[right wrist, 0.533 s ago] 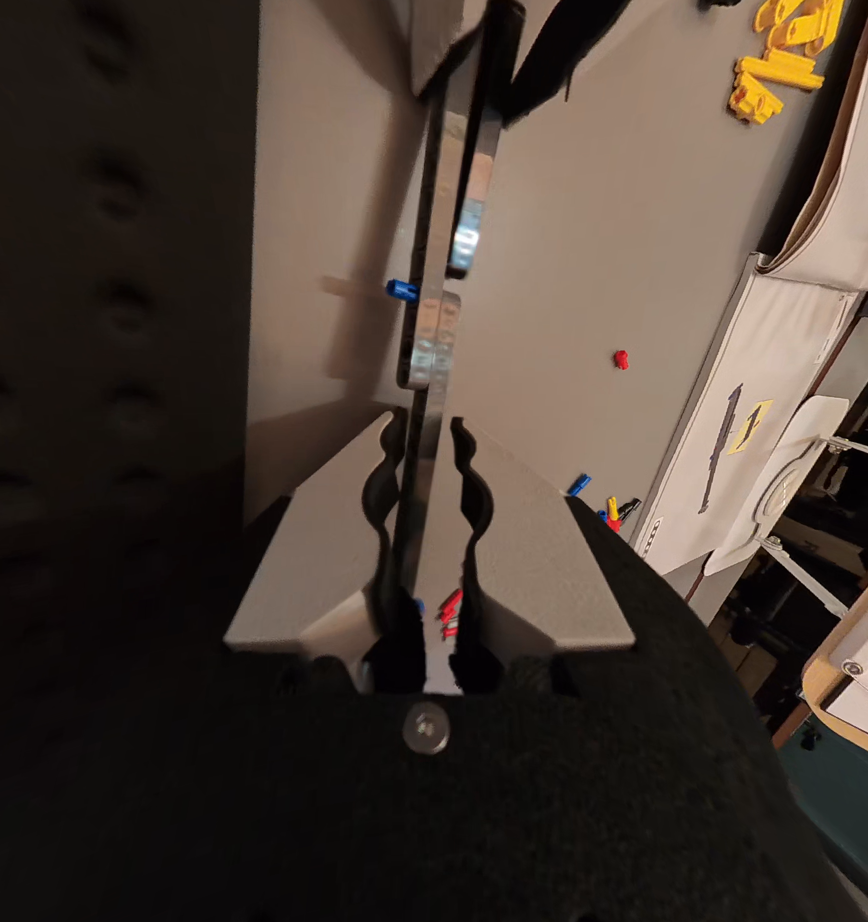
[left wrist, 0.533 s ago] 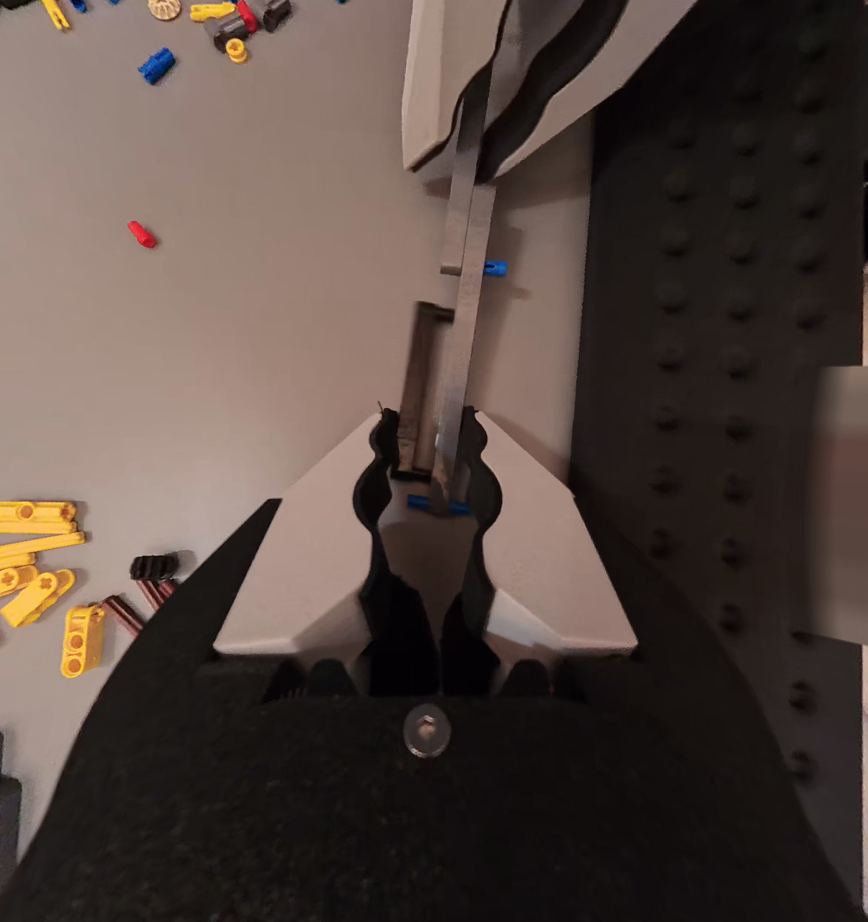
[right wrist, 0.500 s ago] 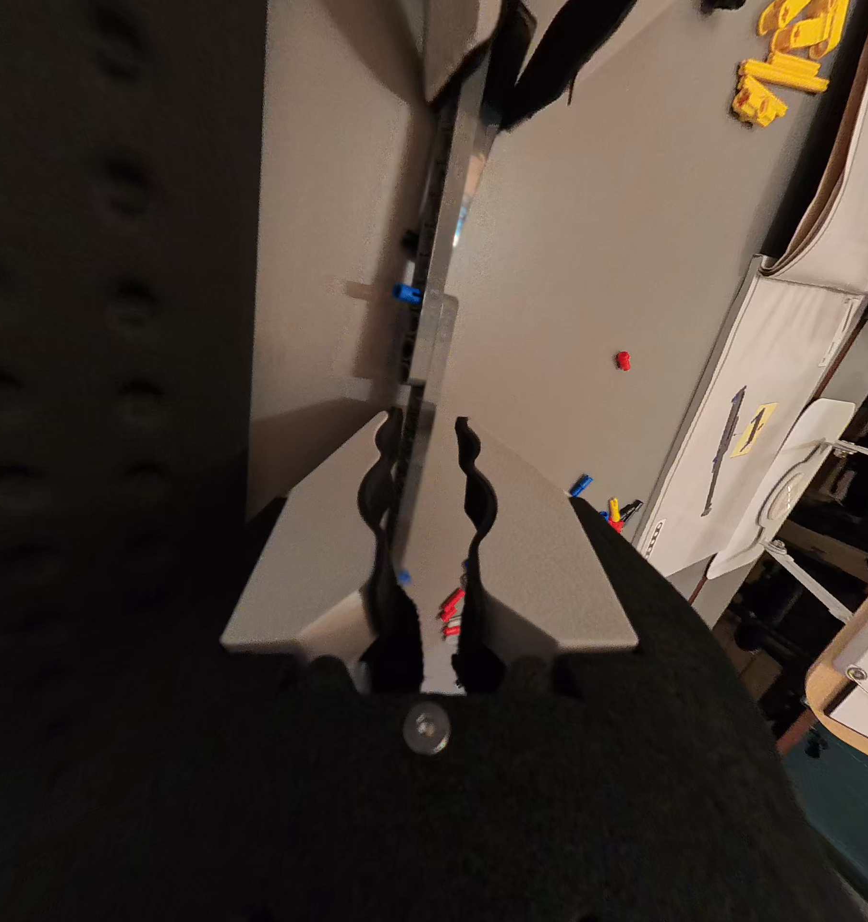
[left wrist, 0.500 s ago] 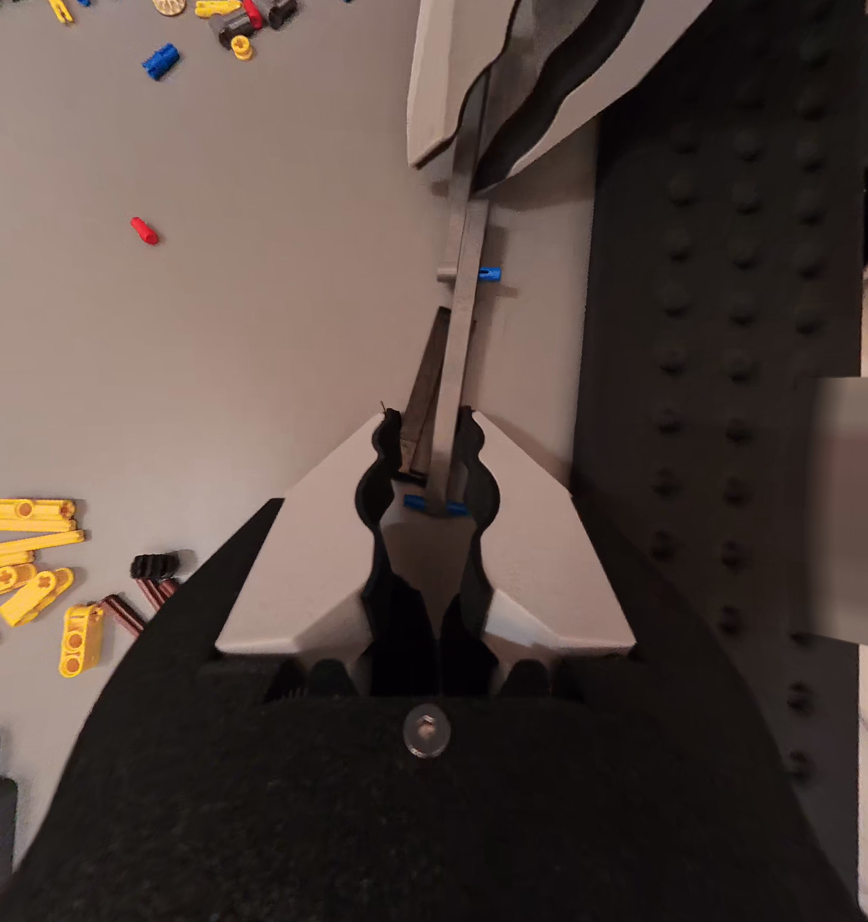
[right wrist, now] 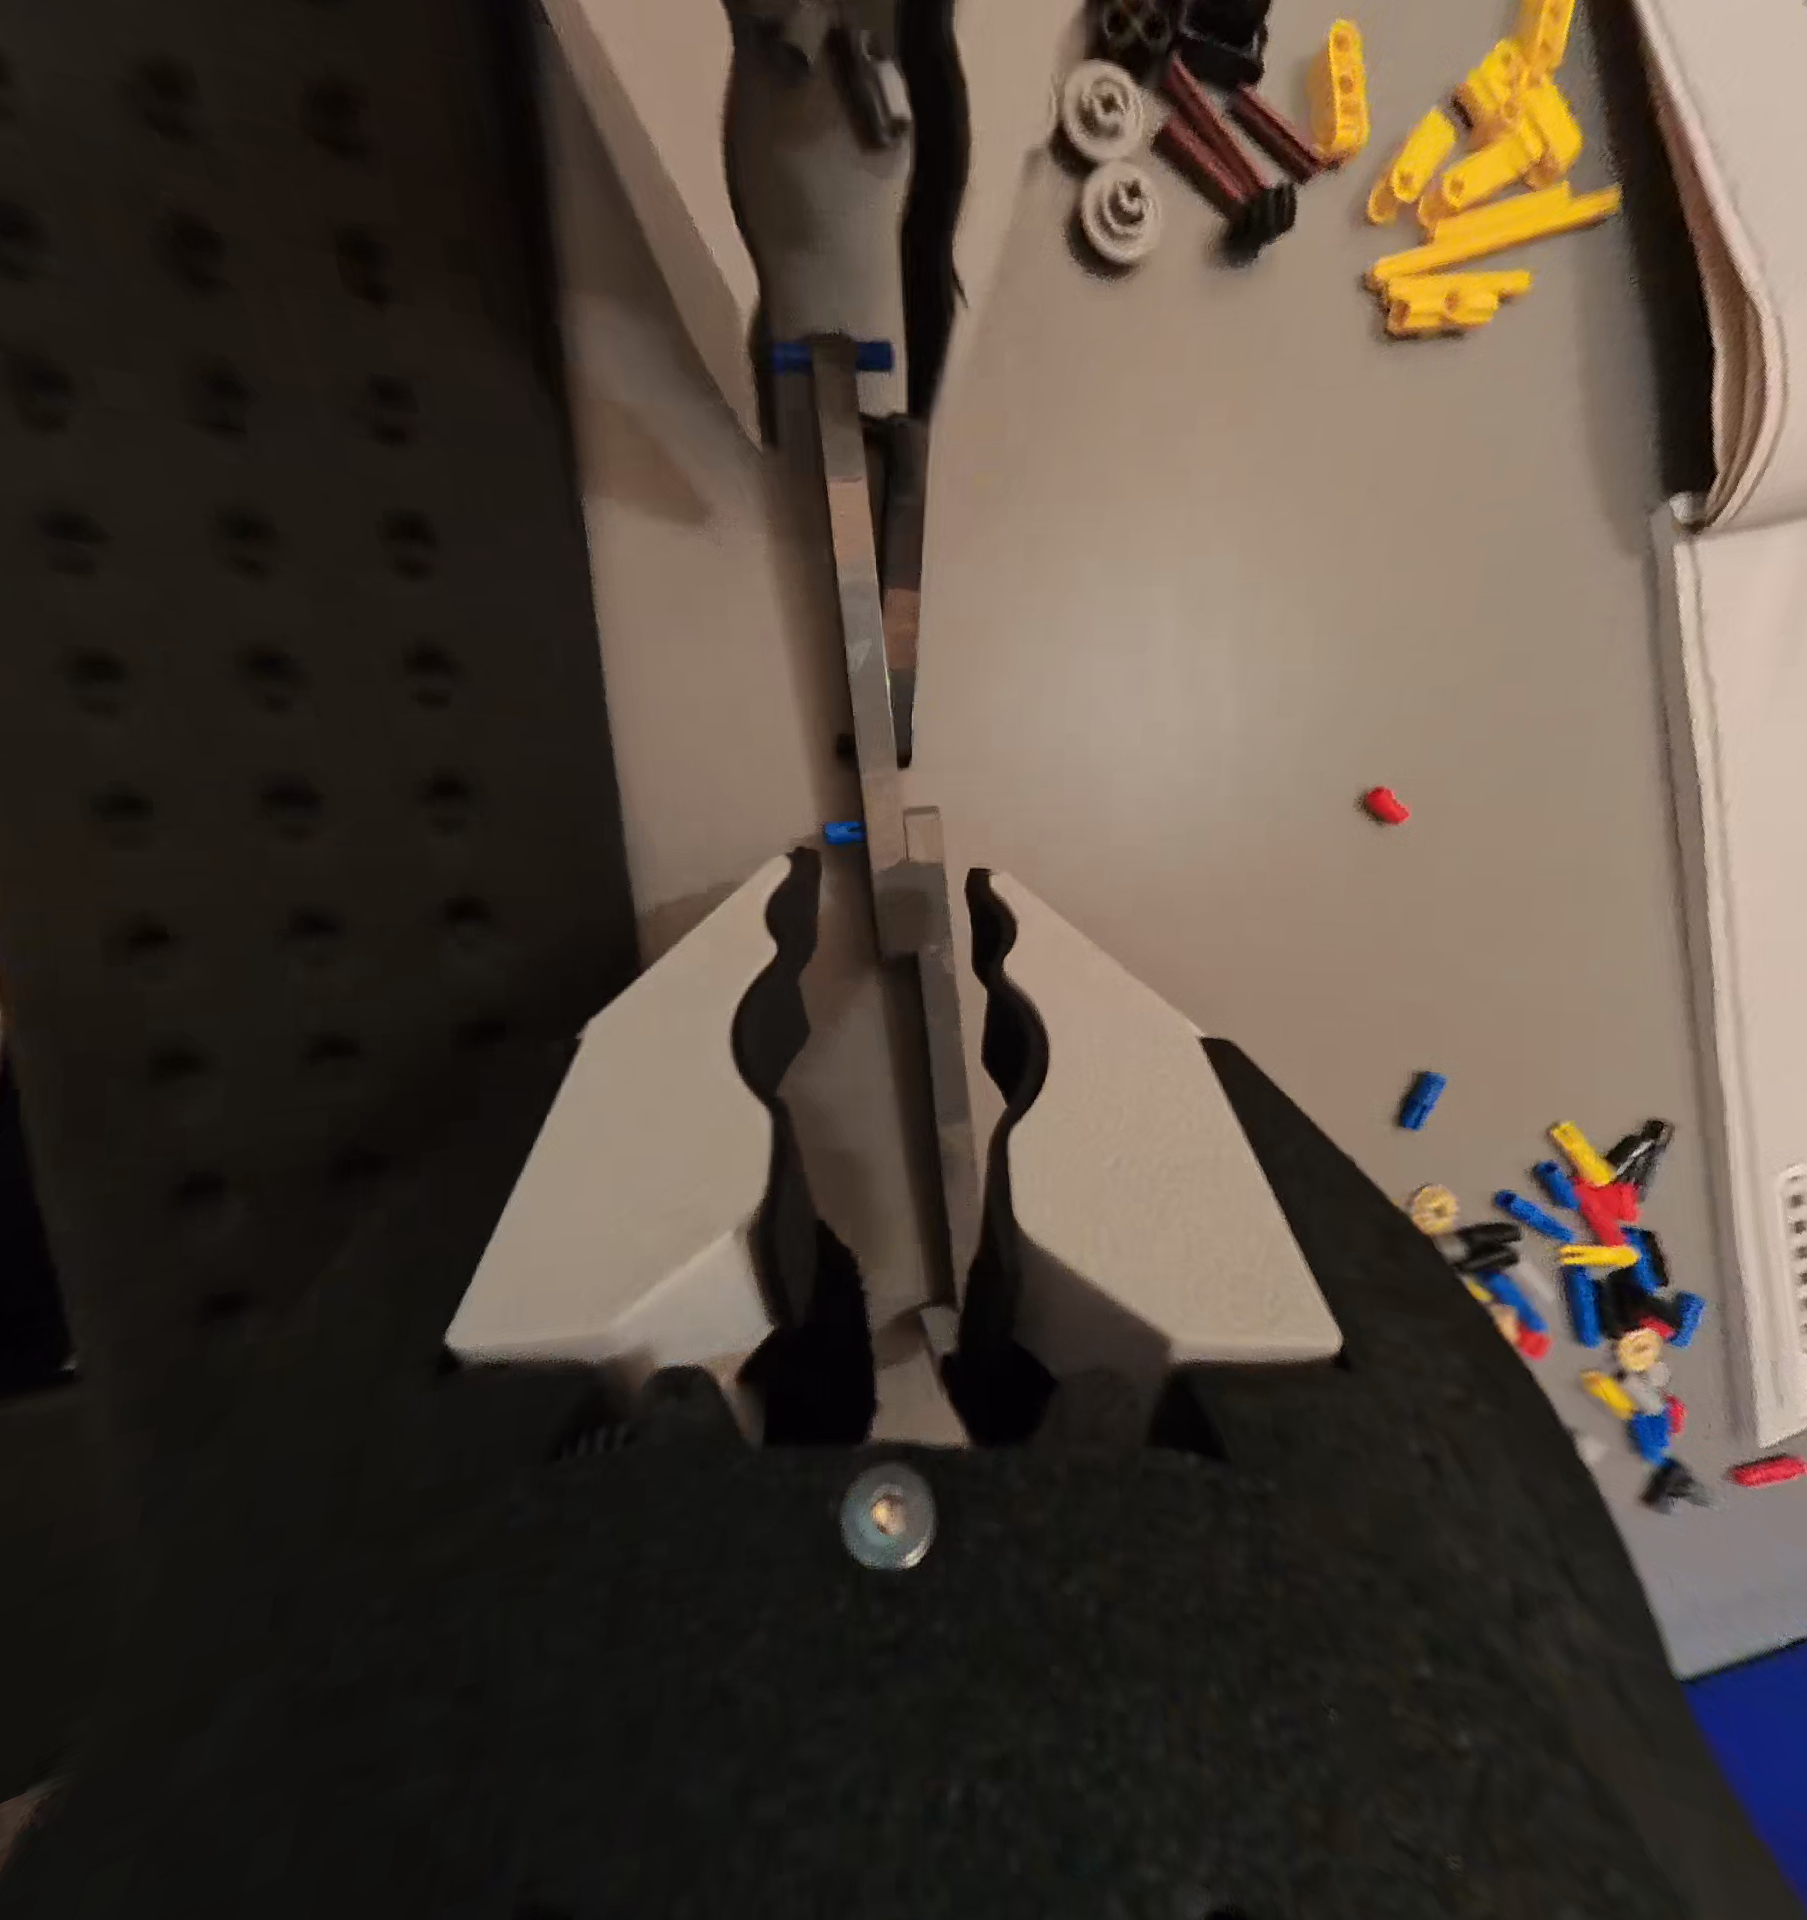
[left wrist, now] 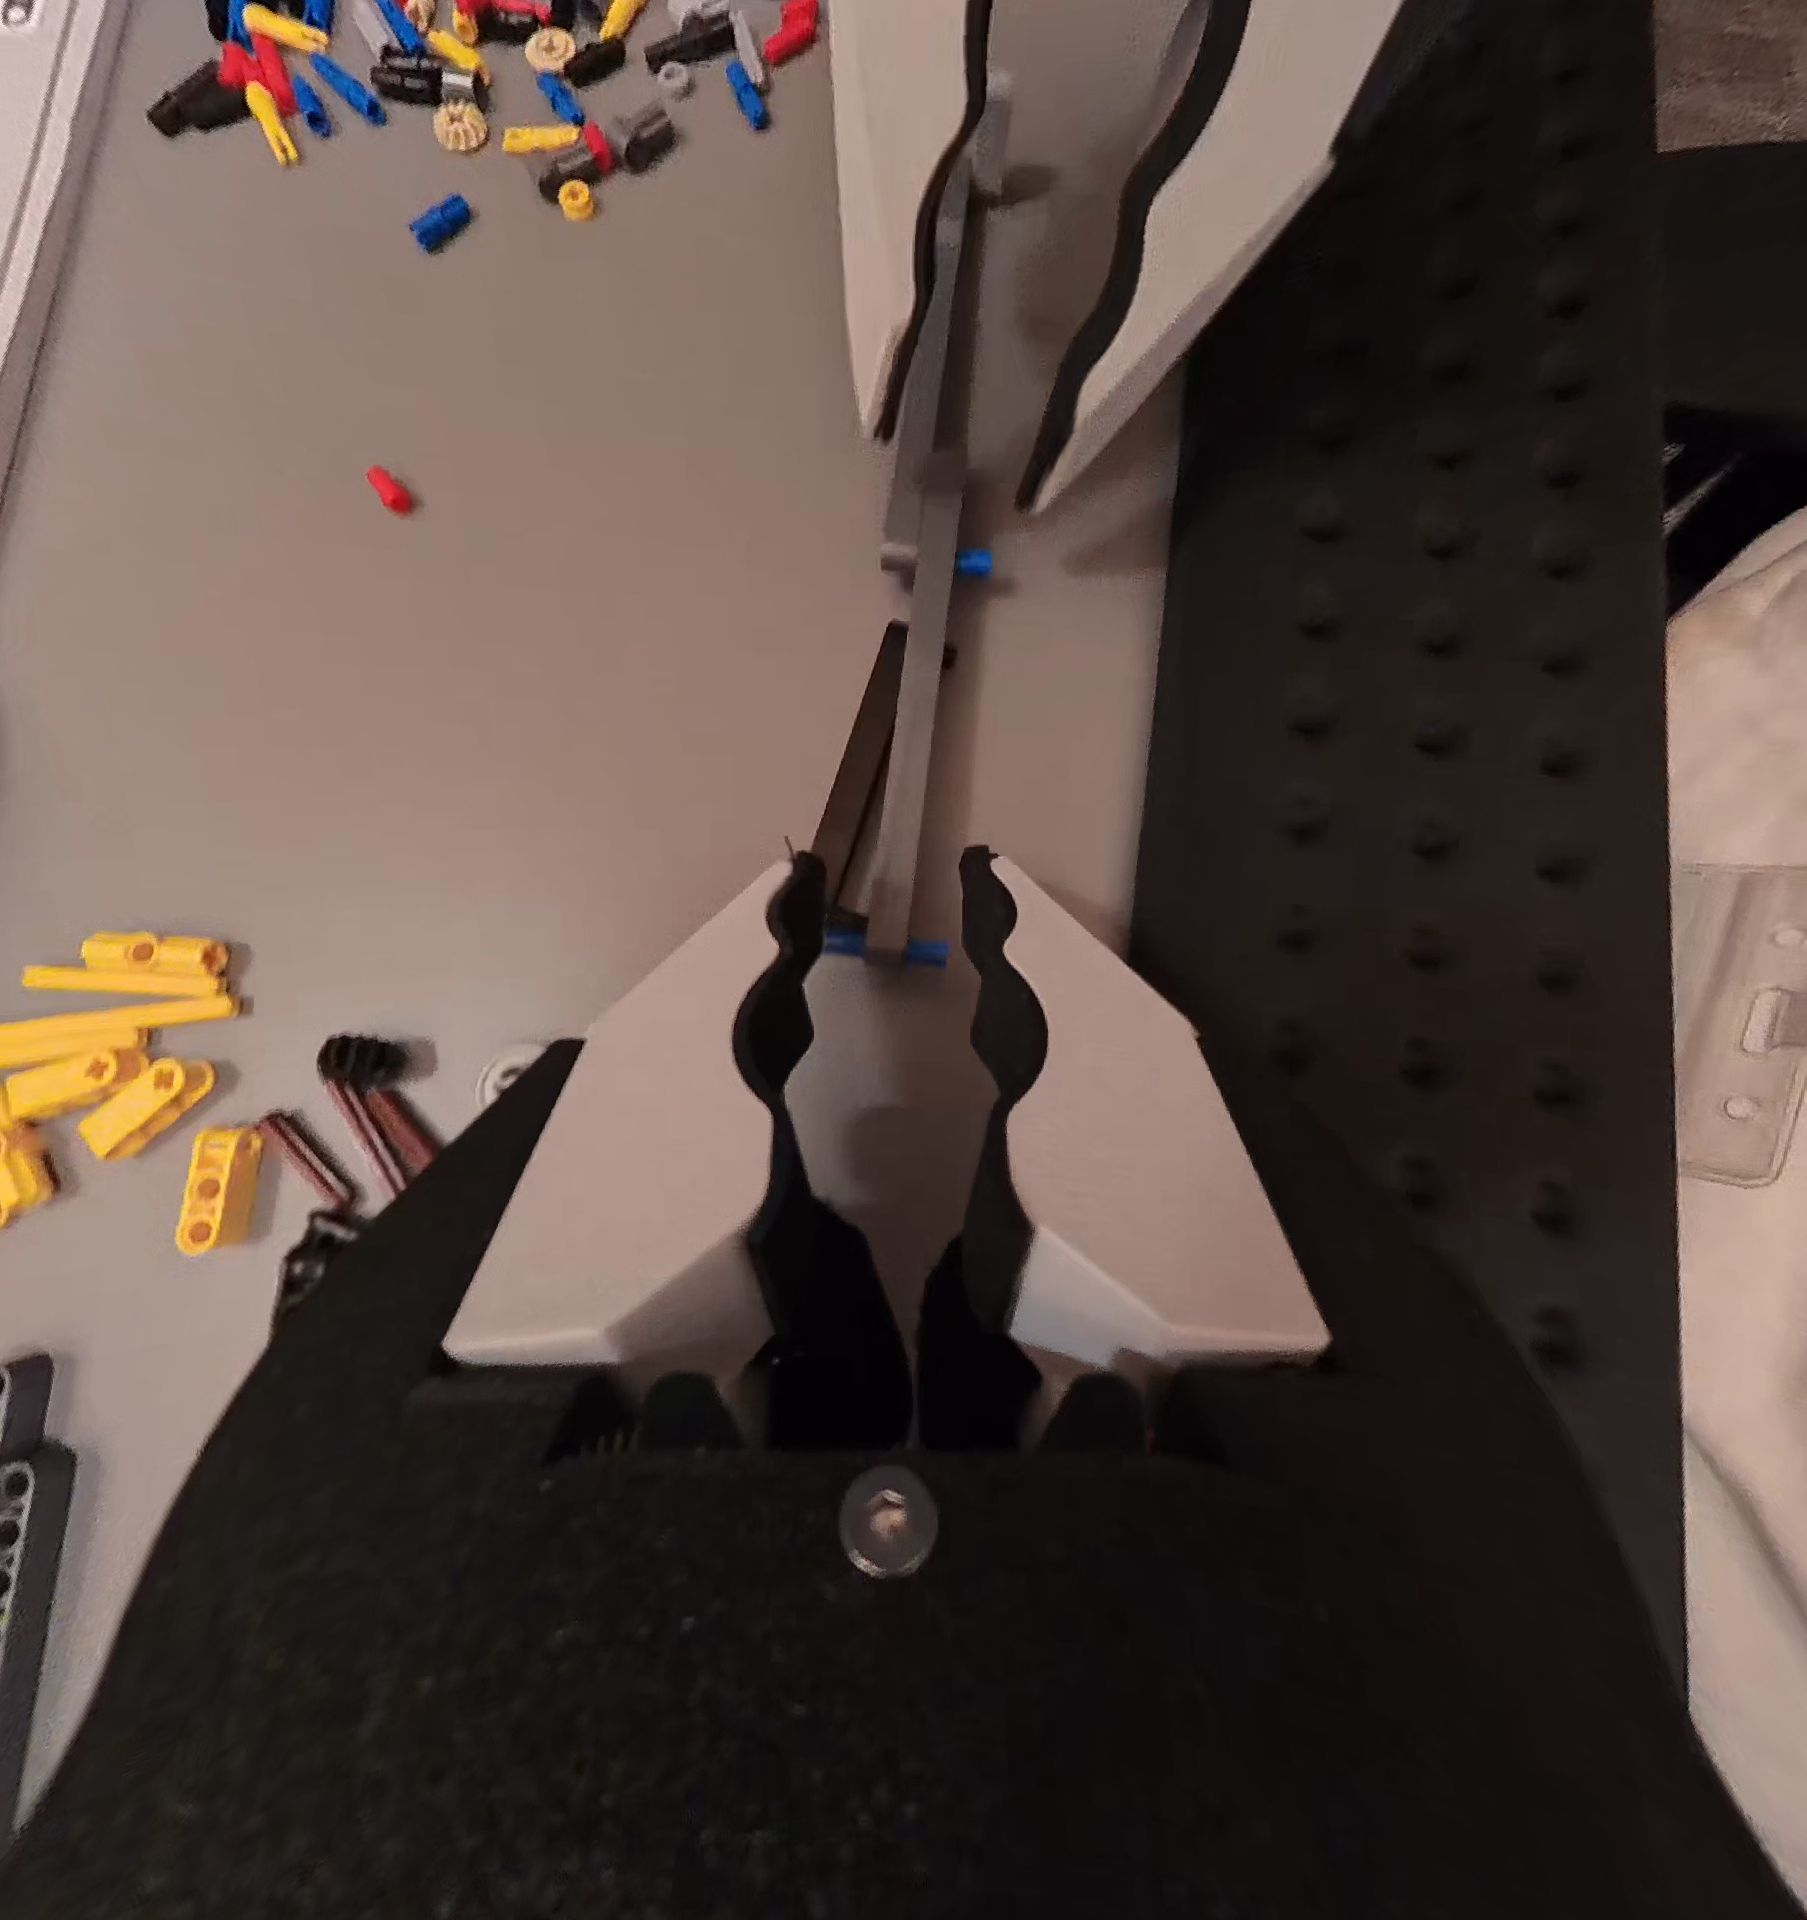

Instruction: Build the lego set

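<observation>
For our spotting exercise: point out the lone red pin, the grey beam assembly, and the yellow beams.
lone red pin (left wrist: 390, 489), left wrist view, its middle.
grey beam assembly (left wrist: 922, 665), left wrist view, mid-length.
yellow beams (right wrist: 1481, 244), right wrist view, longest beam.

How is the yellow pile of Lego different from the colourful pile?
The yellow pile is all one colour; the colourful pile mixes red, blue, yellow, black and tan. The yellow pile has some long beams; the colourful pile is mostly short little pieces. Both lie loose on the grey table.

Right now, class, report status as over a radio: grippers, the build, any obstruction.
Left gripper open, right gripper open. Grey beam assembly spans between both, blue pins fitted. Loose parts pile off to the side, nothing blocking.
</observation>
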A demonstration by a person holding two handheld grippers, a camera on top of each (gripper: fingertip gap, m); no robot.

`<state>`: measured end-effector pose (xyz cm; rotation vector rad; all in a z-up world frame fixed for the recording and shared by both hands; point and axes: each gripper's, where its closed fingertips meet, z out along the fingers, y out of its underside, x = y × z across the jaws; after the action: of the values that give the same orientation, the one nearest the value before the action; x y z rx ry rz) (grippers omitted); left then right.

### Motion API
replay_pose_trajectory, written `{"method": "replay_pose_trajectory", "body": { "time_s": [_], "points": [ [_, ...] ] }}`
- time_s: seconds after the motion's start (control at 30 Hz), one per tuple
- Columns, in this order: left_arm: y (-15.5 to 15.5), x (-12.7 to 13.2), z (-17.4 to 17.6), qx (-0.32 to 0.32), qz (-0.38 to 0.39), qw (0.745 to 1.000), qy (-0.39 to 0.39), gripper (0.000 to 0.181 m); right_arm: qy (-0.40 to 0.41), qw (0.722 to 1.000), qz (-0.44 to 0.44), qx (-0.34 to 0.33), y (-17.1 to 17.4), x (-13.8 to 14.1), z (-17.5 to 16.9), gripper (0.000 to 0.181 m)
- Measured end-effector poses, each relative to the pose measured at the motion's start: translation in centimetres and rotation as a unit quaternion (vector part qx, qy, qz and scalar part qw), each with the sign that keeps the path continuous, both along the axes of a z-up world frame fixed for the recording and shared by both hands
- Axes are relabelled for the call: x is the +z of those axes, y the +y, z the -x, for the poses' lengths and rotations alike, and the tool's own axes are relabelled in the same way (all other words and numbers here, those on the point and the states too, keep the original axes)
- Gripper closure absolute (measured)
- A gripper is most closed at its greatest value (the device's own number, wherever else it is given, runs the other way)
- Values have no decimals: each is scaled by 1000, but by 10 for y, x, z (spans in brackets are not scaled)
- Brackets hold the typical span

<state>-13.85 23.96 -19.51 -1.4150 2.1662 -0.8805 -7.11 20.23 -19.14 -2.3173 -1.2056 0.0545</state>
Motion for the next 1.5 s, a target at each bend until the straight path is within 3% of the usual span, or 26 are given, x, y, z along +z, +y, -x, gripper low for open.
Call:
{"method": "replay_pose_trajectory", "body": {
  "time_s": [0.1, 0.33, 0.5, 0.8, 0.9, 1.03, 1.17, 1.3, 1.5],
  "points": [
    [10, -7, 8, 12, -12, 1000, 10, 157, 23, 999, 9, -30, 0, -5, -11, 151],
    [4, -11, 10, 3, -1, 1000, 7, 165, 19, 999, 43, -4, -5, -21, -9, 164],
    [3, -2, 15, 7, 11, 1000, -4, 148, 25, 995, 97, -5, -17, -16, 4, 165],
    [5, -13, 1, -30, -8, 999, 27, 142, -10, 993, 112, -28, -13, -23, -3, 164],
    [7, -2, 4, -38, 9, 999, 20, 142, 5, 991, 129, -33, -17, -21, -4, 154],
    [4, 13, 11, -49, 70, 996, 11, 141, 85, 994, 64, -32, 1, 3, 14, 143],
    [2, -3, 5, -52, 50, 997, 22, 136, 94, 994, 32, -42, 18, -10, 26, 135],
    [2, -18, 1, -56, 26, 997, 38, 134, 108, 993, 38, -33, 14, -20, 33, 139],
    [3, -18, -2, -52, 28, 998, 32, 154, 104, 994, 0, -22, 18, -23, 32, 157]
  ]
}}
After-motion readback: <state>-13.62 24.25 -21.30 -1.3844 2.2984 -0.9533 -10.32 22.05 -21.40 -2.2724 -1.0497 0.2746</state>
